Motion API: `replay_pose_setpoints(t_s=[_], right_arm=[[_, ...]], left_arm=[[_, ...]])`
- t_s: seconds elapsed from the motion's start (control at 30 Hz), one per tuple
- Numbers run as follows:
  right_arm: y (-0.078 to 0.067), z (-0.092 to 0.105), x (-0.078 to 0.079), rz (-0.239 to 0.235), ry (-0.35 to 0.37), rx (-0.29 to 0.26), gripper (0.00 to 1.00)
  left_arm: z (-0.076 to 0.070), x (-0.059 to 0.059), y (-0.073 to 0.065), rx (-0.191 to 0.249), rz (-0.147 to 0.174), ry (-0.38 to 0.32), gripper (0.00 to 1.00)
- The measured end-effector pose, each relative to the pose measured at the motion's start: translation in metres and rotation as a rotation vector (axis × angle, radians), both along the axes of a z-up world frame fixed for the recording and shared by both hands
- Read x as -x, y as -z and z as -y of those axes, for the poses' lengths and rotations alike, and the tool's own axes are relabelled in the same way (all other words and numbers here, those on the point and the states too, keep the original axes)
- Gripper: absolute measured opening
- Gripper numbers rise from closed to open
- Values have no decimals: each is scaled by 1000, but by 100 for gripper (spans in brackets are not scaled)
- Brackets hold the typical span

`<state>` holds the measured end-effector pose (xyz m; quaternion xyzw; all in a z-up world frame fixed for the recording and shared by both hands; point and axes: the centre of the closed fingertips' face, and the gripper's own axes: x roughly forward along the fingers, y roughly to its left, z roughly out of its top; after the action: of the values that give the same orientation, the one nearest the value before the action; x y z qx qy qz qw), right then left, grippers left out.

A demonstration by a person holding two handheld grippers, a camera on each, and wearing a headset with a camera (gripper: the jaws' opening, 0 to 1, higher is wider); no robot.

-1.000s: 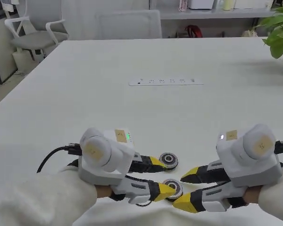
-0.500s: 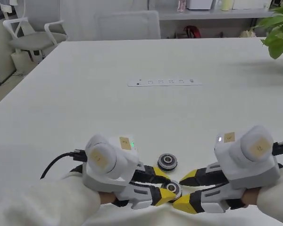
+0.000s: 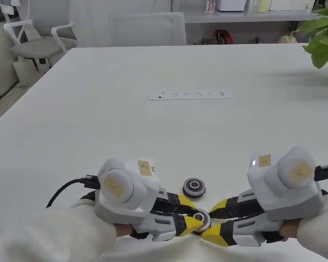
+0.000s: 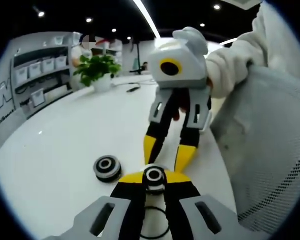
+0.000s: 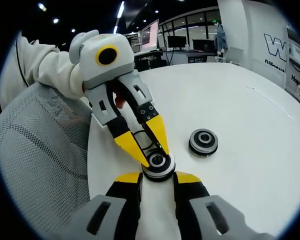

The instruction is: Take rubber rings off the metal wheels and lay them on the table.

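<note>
A metal wheel with a black rubber ring (image 3: 202, 219) sits near the table's front edge, and my left gripper (image 3: 195, 215) is shut on it. In the left gripper view the wheel (image 4: 154, 176) is pinched between my yellow tips. My right gripper (image 3: 212, 221) faces it from the right, open, its tips on either side of the wheel (image 5: 158, 162). A second wheel (image 3: 194, 187) lies just beyond, apart from both grippers. A loose black ring (image 4: 155, 227) lies on the table under my left jaws.
A white power strip (image 3: 190, 95) lies mid-table. A black cable (image 3: 63, 188) trails from the left gripper. A plant (image 3: 322, 38) stands at the far right edge, with chairs (image 3: 41, 43) beyond the table. A mesh chair back (image 4: 270, 150) is close behind me.
My left gripper has moved right and shut on the nearer wheel. The right gripper has edged left toward the same wheel, still open. The far wheel has stayed put.
</note>
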<state>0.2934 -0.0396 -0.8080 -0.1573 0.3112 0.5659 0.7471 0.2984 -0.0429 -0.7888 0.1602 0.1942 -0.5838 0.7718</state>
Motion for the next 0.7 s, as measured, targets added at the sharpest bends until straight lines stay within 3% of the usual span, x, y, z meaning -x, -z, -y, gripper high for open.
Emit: replay_pose_setpoints(t_s=[0.3, 0.7], right_arm=[[2, 4, -1, 11, -8, 21, 15], [2, 6, -1, -14, 6, 22, 12]], left_arm=[[0, 1, 0, 4, -1, -5, 14], [0, 1, 1, 2, 4, -6, 14]])
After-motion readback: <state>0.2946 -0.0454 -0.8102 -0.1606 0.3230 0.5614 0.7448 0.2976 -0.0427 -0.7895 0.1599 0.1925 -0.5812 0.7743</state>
